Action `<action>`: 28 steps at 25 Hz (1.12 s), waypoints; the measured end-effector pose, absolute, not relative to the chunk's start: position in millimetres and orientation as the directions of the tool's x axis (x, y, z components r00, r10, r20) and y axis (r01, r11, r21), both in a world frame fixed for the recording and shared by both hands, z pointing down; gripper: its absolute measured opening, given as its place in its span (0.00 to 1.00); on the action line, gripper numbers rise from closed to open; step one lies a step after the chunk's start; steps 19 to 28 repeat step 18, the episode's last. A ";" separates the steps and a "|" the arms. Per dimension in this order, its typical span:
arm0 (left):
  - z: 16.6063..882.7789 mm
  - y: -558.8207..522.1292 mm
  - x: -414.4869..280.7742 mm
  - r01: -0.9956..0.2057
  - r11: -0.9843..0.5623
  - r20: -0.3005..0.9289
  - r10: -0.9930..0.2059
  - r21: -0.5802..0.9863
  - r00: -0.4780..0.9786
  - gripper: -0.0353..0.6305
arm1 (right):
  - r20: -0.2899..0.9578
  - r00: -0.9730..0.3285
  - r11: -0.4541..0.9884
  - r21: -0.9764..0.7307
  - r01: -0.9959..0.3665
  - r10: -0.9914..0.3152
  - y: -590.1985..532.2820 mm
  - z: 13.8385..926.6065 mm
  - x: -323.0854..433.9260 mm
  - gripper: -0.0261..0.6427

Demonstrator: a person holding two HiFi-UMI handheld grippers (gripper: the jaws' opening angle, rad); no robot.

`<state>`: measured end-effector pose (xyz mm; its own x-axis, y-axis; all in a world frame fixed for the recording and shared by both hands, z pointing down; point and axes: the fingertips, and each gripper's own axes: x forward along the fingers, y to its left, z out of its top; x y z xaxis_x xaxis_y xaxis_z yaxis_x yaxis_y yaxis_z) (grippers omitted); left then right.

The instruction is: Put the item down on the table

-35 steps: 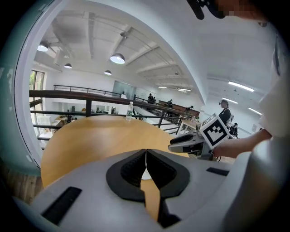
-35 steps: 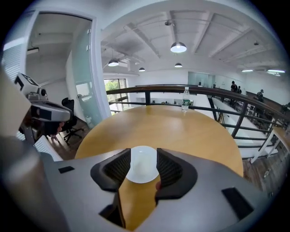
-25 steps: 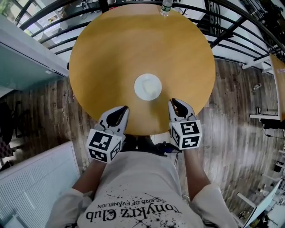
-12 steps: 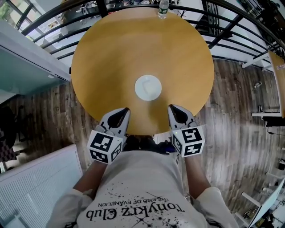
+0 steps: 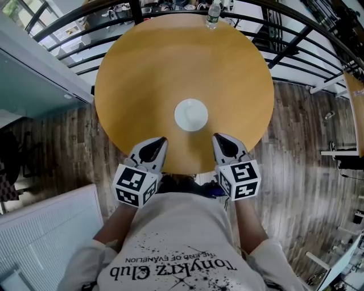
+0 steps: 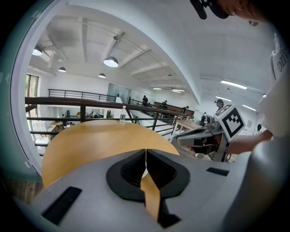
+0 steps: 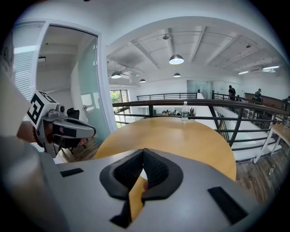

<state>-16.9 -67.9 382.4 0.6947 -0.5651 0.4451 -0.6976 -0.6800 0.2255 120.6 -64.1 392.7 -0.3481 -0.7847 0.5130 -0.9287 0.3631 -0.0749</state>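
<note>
Wood-plank flooring [image 5: 296, 148] all around, black railing [image 5: 284, 40] curving across the top of the frame, and in the head view the round wooden bench [image 5: 142, 74] fills the upper middle of the picture. Right at its centre lies the white plate [image 5: 191, 115], flat on the wood, on its own, nothing touching it.

Down at the near rim, the left hand-held gripper [image 5: 156, 142] pokes in over the edge at lower left of the bench. The right hand-held gripper [image 5: 219, 140] mirrors it at lower right. The plate sits between the two and further up the frame, apart from both tips. Each marker cube hangs just off the bench edge, above the person's pale printed shirt [image 5: 170, 250] at the bottom of the frame.

Over to the left gripper view: the dark pads are pressed together, meeting in a thin line at the tips, and nothing is pinched between them. Only bench wood and a sliver of white show through the slit lower down. The right gripper view tells the same story, with pads closed tip to tip and nothing held.

At the far side, top of the frame and just right of centre, a clear water bottle [image 5: 213, 14] stands upright at the bench rim, close against the railing and well apart from the plate.
</note>
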 end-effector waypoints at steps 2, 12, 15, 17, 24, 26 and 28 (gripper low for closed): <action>380.7 -68.9 -16.4 -0.701 -0.677 0.441 -0.571 0.224 0.692 0.09 | 0.510 -0.352 0.365 -0.079 -0.928 -0.785 -64.3 391.6 121.9 0.08; 381.0 -72.1 -18.6 -0.715 -0.662 0.436 -0.588 0.225 0.681 0.09 | 0.506 -0.361 0.365 -0.095 -0.926 -0.783 -64.9 392.8 125.1 0.08; 380.0 -71.6 -21.7 -0.716 -0.661 0.436 -0.589 0.225 0.681 0.09 | 0.510 -0.358 0.363 -0.095 -0.927 -0.782 -64.1 393.2 123.9 0.08; 379.2 -72.1 -23.6 -0.717 -0.660 0.436 -0.589 0.225 0.680 0.09 | 0.512 -0.358 0.363 -0.093 -0.927 -0.781 -64.4 392.9 122.6 0.08; 378.9 -72.4 -24.5 -0.717 -0.659 0.437 -0.590 0.225 0.679 0.09 | 0.513 -0.358 0.364 -0.093 -0.927 -0.781 -64.6 392.7 121.9 0.08; 378.9 -72.4 -24.5 -0.717 -0.659 0.437 -0.590 0.225 0.679 0.09 | 0.513 -0.358 0.364 -0.093 -0.927 -0.781 -64.6 392.7 121.9 0.08; 378.9 -72.4 -24.5 -0.717 -0.659 0.437 -0.590 0.225 0.679 0.09 | 0.513 -0.358 0.364 -0.093 -0.927 -0.781 -64.6 392.7 121.9 0.08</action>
